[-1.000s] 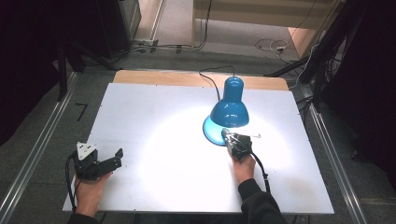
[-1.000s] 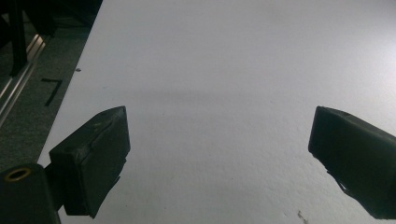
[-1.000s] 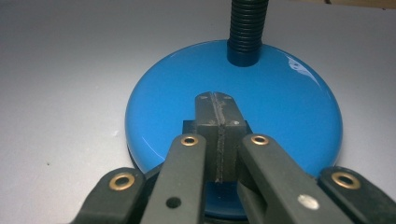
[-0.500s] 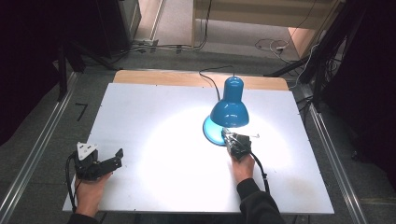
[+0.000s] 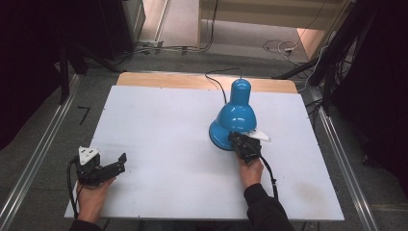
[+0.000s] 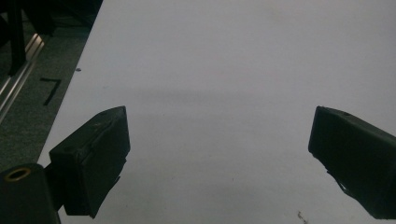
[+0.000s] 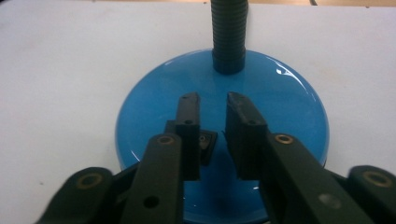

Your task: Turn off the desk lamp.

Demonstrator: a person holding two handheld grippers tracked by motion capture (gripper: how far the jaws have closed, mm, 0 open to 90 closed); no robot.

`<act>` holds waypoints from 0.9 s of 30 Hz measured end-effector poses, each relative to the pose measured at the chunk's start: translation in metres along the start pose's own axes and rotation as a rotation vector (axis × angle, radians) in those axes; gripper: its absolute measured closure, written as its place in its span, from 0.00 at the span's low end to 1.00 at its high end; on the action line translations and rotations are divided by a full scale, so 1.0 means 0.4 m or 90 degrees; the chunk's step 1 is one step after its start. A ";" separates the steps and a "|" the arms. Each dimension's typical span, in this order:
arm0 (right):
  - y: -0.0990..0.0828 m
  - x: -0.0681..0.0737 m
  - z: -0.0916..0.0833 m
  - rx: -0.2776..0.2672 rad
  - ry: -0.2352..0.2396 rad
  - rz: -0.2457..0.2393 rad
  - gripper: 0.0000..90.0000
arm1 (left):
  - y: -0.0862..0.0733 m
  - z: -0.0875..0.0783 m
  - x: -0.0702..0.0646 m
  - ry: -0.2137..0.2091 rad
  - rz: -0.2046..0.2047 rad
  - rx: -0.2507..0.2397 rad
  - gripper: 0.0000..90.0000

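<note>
A blue desk lamp (image 5: 239, 113) stands unlit on the right half of the white table (image 5: 159, 120). Its round blue base (image 7: 285, 102) carries a black ribbed neck (image 7: 228, 32) and a small black switch (image 7: 208, 142). My right gripper (image 5: 235, 138) hovers low over the base's near side. Its jaws (image 7: 212, 100) are a narrow gap apart with nothing between them, and the left jaw sits right over the switch. My left gripper (image 5: 120, 162) rests at the table's near left corner, with its jaws (image 6: 219, 154) wide open over bare table.
The lamp's black cord (image 5: 216, 82) runs off the far edge of the table. A wooden strip (image 5: 168, 79) borders that far edge. Metal rails (image 5: 337, 144) flank the table, and dark floor (image 6: 28, 93) lies off the left edge.
The lamp has gone out, and the bright pool of light on the table is gone. Both grippers are where they were.
</note>
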State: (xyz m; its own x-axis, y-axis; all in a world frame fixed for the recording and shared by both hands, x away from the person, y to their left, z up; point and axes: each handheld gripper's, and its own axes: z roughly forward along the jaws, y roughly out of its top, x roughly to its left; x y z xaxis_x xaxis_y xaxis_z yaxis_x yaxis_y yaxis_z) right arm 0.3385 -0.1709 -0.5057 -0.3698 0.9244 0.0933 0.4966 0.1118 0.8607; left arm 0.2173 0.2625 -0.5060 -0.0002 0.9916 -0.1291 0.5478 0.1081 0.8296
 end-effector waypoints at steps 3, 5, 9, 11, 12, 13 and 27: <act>0.006 -0.006 -0.008 -0.010 0.018 0.007 0.65 | 0.000 -0.002 0.001 0.000 -0.001 -0.001 0.07; 0.008 -0.009 -0.011 -0.007 0.029 0.004 0.56 | 0.000 -0.002 0.001 0.001 0.000 -0.001 0.07; 0.010 -0.012 -0.018 0.000 0.047 -0.008 0.41 | -0.001 -0.002 0.000 0.001 0.000 -0.002 0.07; 0.012 -0.013 -0.022 0.001 0.056 -0.019 0.35 | -0.001 -0.002 0.000 0.002 -0.001 0.000 0.07; 0.012 -0.014 -0.024 0.001 0.062 -0.023 0.30 | -0.001 -0.001 0.000 0.002 -0.001 0.000 0.07; 0.013 -0.016 -0.026 0.002 0.066 -0.025 0.27 | -0.001 -0.001 -0.001 0.003 0.000 0.000 0.07; 0.008 -0.050 -0.054 0.046 0.111 -0.050 0.16 | 0.000 -0.002 -0.003 0.002 0.003 0.001 0.07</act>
State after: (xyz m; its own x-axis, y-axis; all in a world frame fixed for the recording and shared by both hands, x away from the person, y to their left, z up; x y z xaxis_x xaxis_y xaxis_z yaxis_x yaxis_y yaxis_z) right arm 0.3307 -0.1969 -0.4939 -0.5373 0.8351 0.1181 0.5140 0.2132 0.8309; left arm 0.2168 0.2614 -0.5053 -0.0003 0.9923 -0.1235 0.5489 0.1034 0.8294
